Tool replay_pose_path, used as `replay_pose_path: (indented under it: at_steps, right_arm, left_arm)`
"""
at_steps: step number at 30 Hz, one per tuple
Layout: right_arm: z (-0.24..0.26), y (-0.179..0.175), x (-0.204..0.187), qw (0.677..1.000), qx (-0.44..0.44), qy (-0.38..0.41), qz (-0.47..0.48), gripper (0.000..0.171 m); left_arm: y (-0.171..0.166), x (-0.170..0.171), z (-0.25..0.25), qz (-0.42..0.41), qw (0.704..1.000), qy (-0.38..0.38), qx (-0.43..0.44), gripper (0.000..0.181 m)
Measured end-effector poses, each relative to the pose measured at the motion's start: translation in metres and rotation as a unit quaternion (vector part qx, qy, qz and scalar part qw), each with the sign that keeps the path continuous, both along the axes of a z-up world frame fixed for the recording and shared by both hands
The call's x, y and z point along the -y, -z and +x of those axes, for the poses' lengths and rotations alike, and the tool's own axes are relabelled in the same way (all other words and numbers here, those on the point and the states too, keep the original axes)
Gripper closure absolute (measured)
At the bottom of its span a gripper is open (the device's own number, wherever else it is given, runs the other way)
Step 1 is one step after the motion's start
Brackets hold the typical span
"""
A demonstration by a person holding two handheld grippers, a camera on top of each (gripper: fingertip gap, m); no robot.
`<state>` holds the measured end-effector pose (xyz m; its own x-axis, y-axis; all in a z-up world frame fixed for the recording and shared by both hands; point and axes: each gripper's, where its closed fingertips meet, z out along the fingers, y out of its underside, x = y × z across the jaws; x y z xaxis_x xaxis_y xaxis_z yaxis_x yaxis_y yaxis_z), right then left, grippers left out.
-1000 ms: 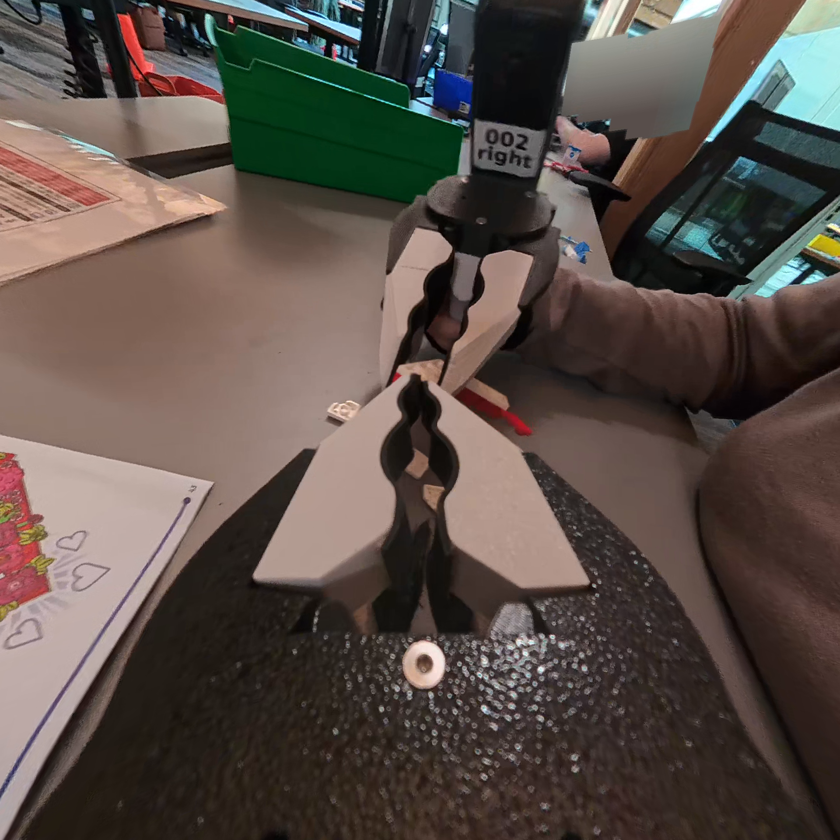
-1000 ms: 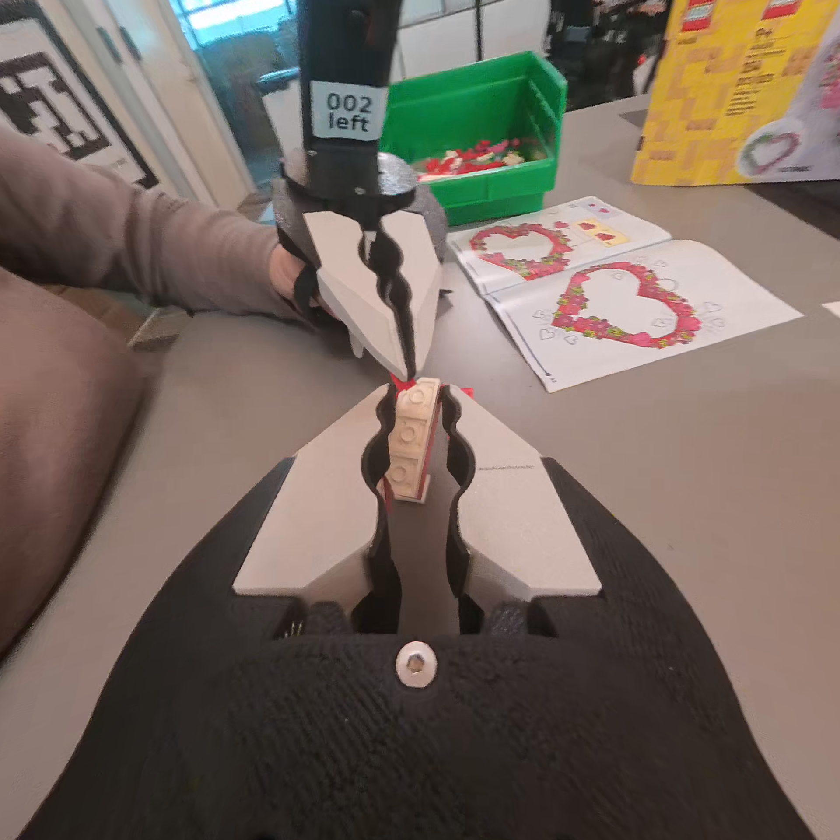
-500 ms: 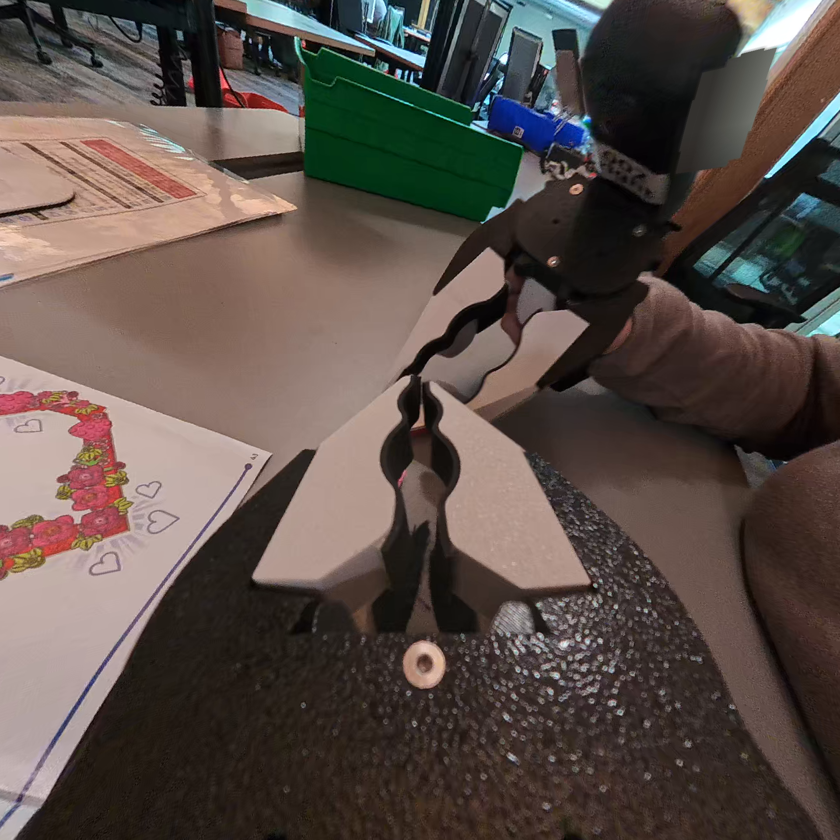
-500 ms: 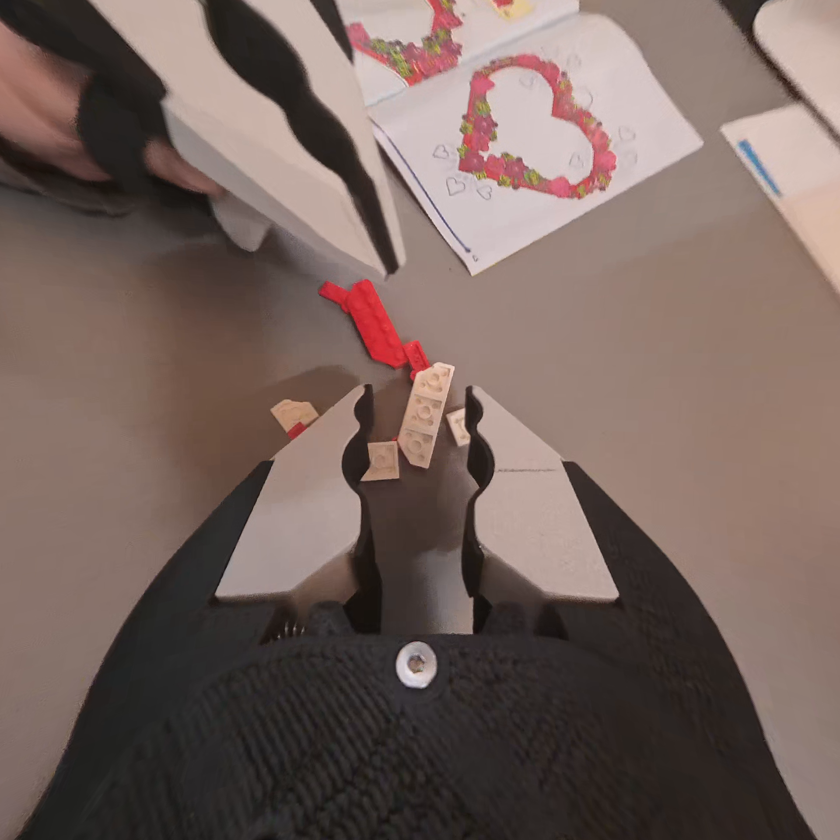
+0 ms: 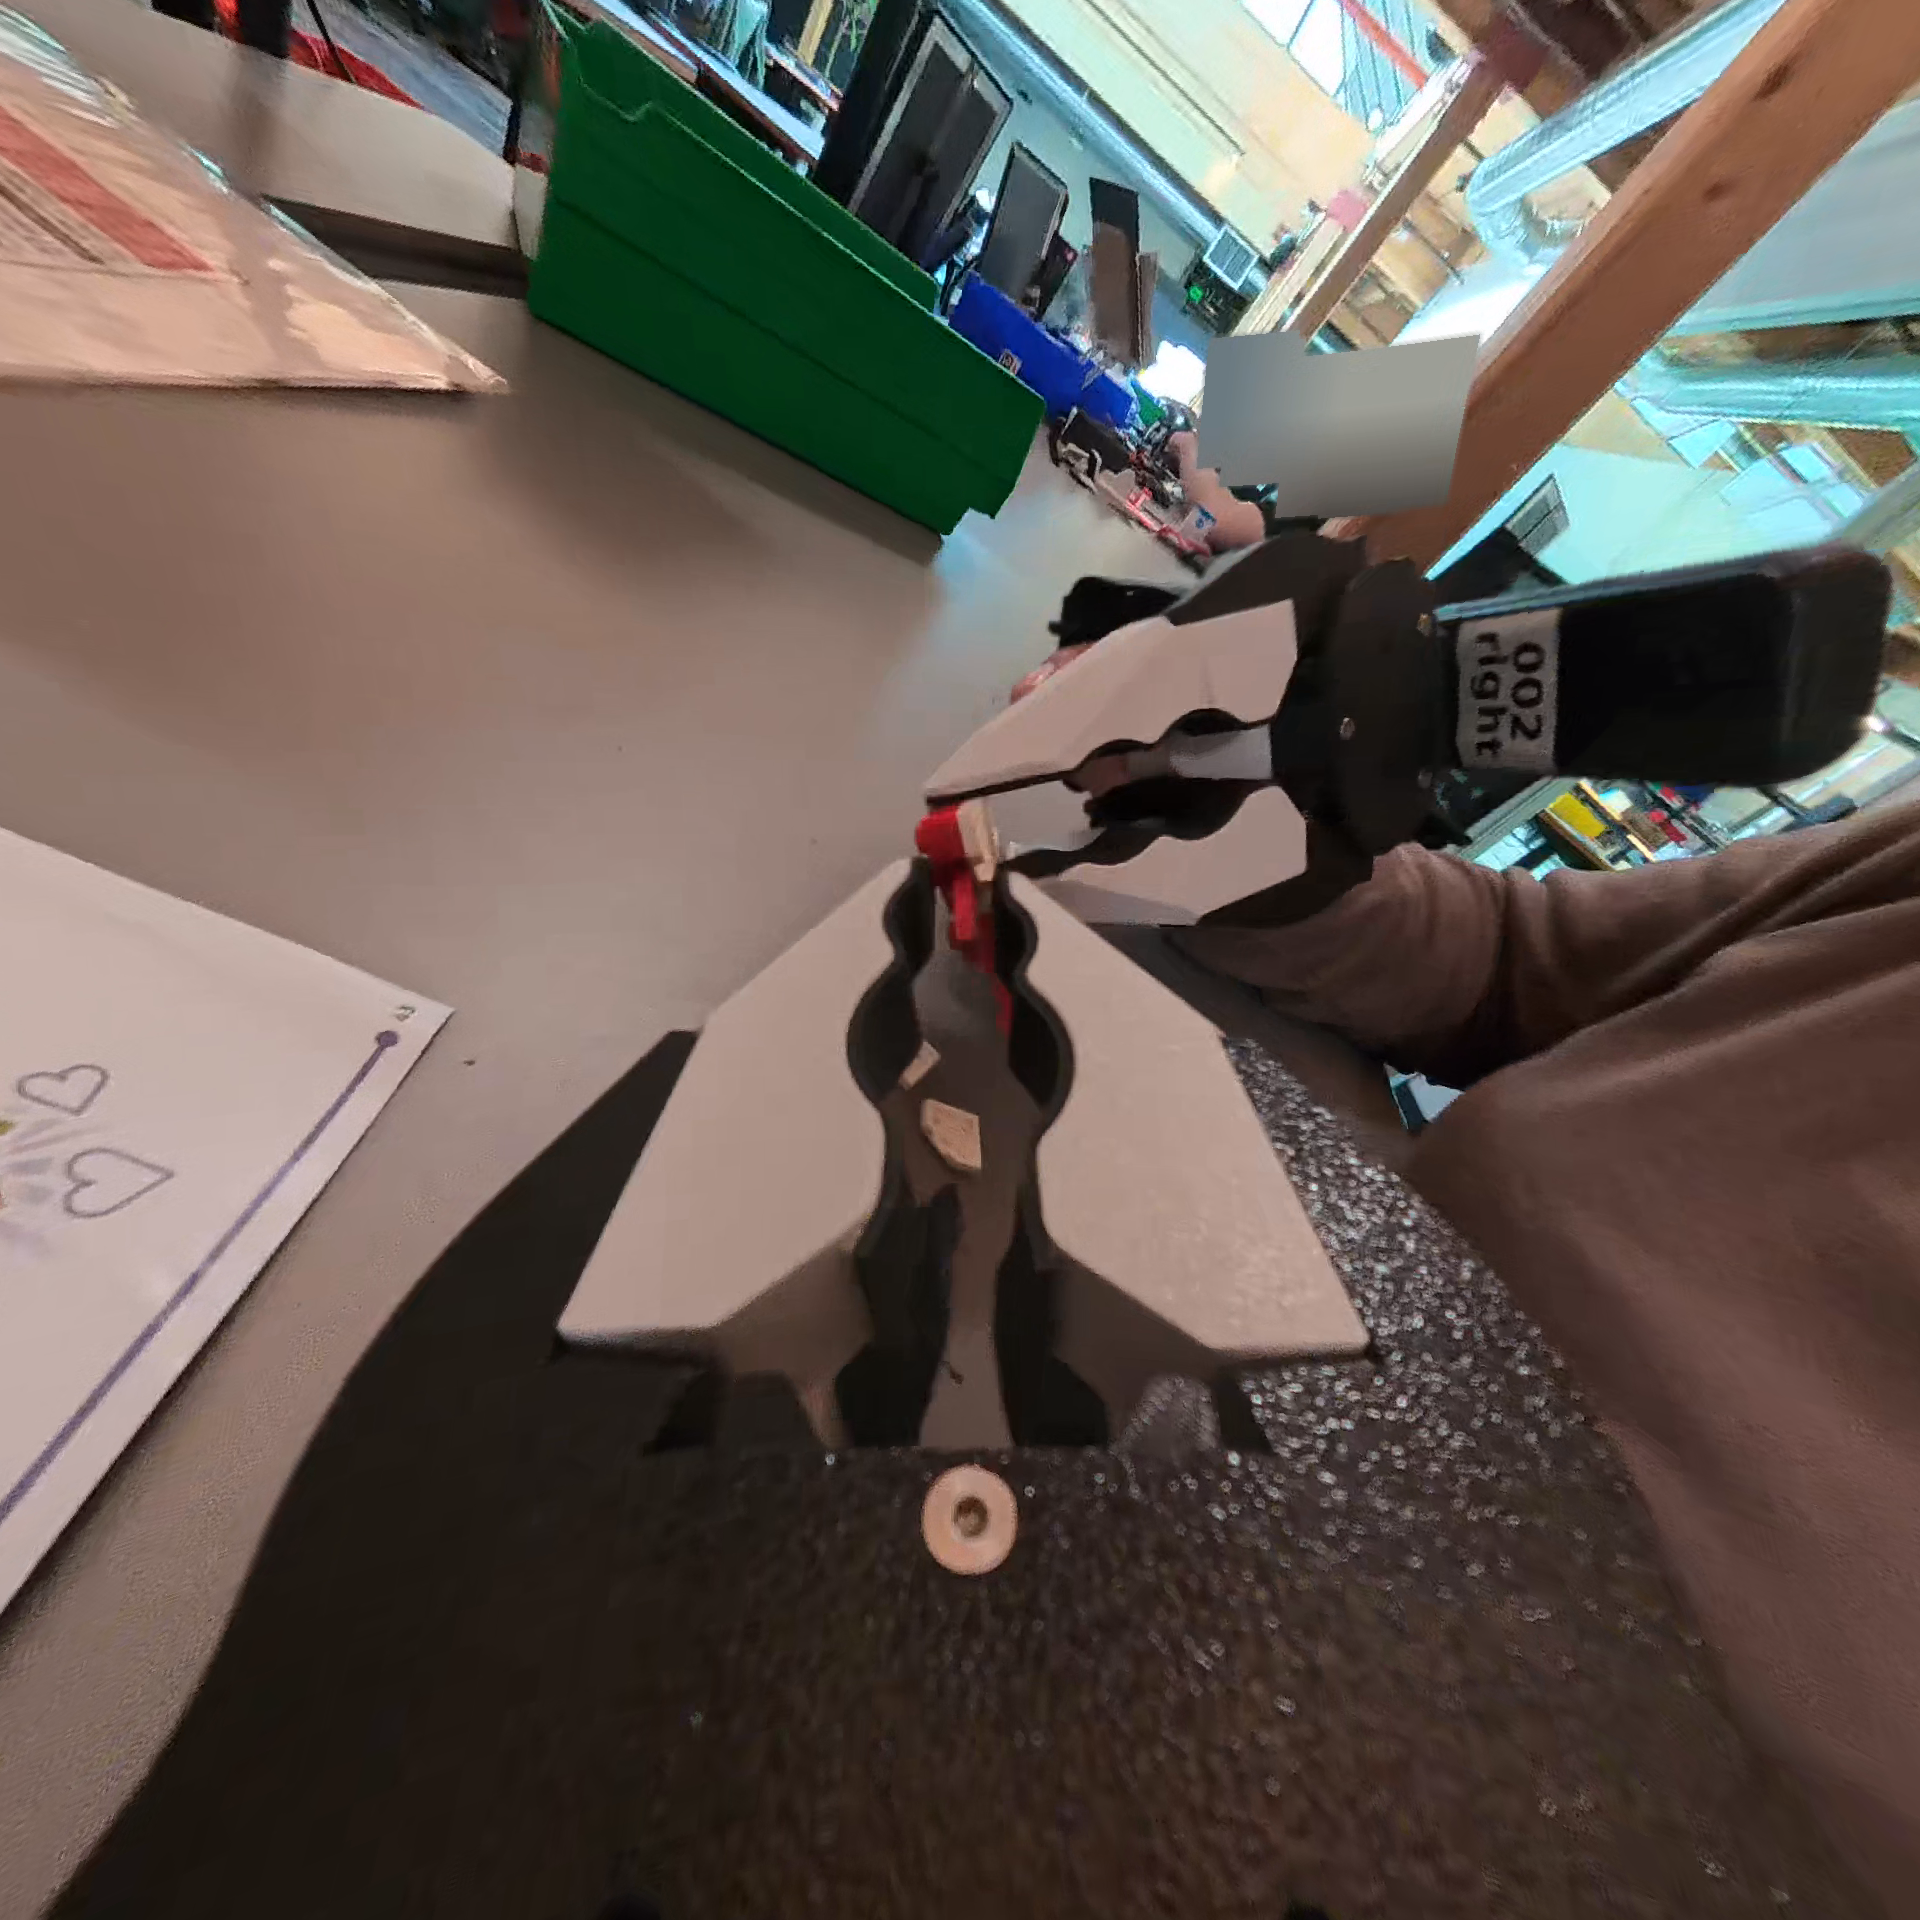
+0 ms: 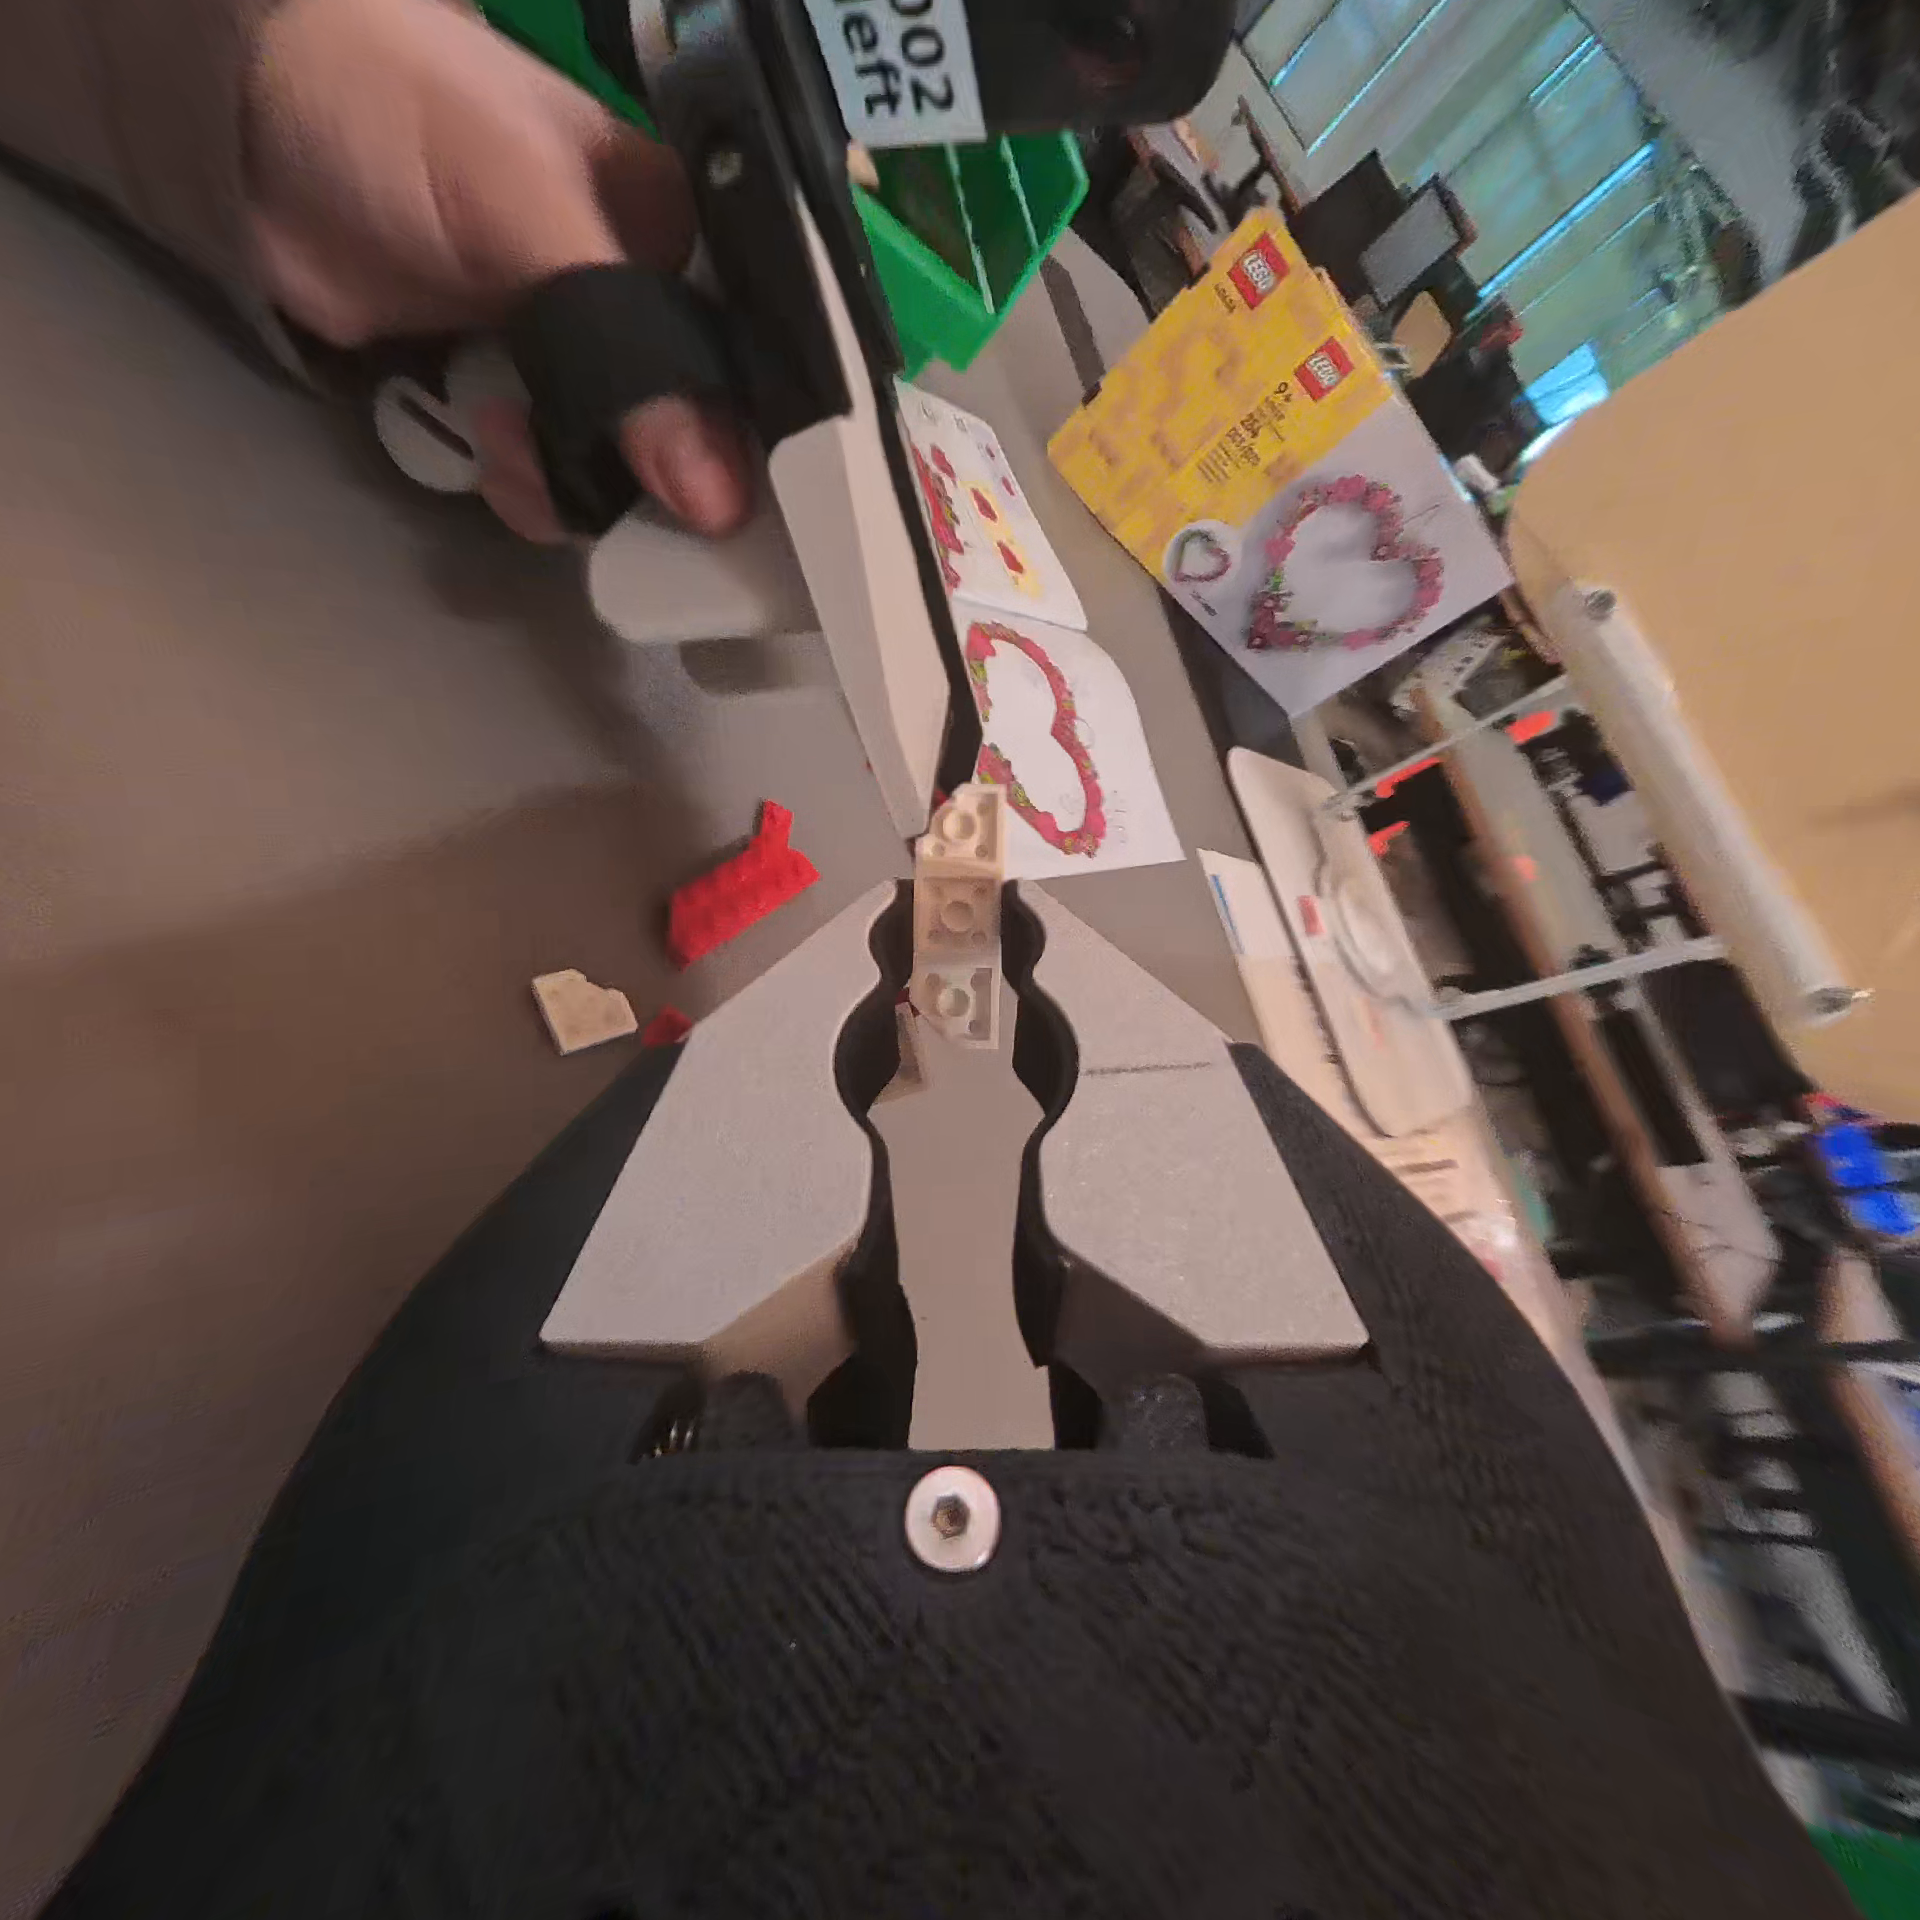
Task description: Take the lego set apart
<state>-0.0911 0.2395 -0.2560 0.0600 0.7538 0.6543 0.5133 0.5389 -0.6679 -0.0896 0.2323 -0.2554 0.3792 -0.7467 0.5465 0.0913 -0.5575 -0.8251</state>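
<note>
A short lego strip of tan plates (image 6: 958, 914) with a red underside (image 5: 964, 904) is held off the grey table between both grippers. My right gripper (image 6: 958, 896) is shut on its sides. It shows lying sideways in the left wrist view (image 5: 971, 826). My left gripper (image 5: 956, 883) is shut on the strip's far end, coming from above in the right wrist view (image 6: 930, 821). A loose red lego piece (image 6: 738, 894), a tan wedge plate (image 6: 580, 1010) and a small red bit (image 6: 665, 1027) lie on the table (image 6: 260, 831). Two small tan bits (image 5: 951, 1127) lie under my left fingers.
A green bin (image 5: 769, 281) stands at the back. An open instruction booklet (image 6: 1039, 748) and a yellow lego box (image 6: 1268, 457) lie beyond the strip. A laminated sheet (image 5: 156, 260) lies far left. A person's brown sleeve (image 5: 1558, 987) rests on the right.
The right gripper, open over pieces on the table half a second ago, has shut on the tan strip and lifted it. The left gripper has closed on its end. Both grippers have rolled sideways.
</note>
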Motion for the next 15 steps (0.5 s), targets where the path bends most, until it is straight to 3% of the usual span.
replay_pose_path:
  at_steps: [1,7,10,15]
  right_arm:
    - [0.000,0.000,0.000,1.000,0.004,0.001,0.019,0.156]
    - [-0.005,-0.002,-0.001,0.996,0.024,0.024,0.077,0.149]
    - [-0.007,0.005,-0.001,0.993,0.060,0.036,0.094,0.156]
    - [0.000,0.010,0.004,0.993,0.046,-0.008,-0.111,0.156]
  left_arm:
    - [0.000,0.001,0.000,-0.003,1.000,0.002,0.002,0.173]
    - [0.002,-0.001,-0.002,0.013,0.999,-0.008,-0.051,0.175]
    - [0.008,-0.001,-0.004,0.037,0.994,-0.010,-0.098,0.175]
    - [0.012,0.003,0.002,0.119,0.977,0.002,-0.179,0.176]
